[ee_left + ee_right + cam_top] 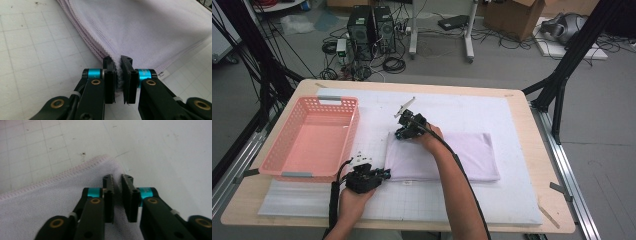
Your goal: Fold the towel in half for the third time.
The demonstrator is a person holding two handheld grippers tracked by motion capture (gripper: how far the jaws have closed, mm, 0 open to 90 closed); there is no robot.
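Note:
A folded pale lilac towel [452, 155] lies flat on the white gridded mat [512, 200]. At the towel's near left corner sits my left gripper [384, 175], shut on the stacked edges. In the left gripper view the towel [140, 27] runs up and away from the left gripper [118, 67], with fabric pinched between the jaws. My right gripper [401, 134] is at the towel's far left corner. The right gripper view has the right gripper [117, 185] with its jaws close together on the hemmed corner of the towel [37, 202], fabric between them.
An empty pink plastic basket [352, 125] stands on the mat just left of the towel. The wooden table [557, 220] ends a little beyond the mat on every side. Computers, cables and boxes are on the floor behind.

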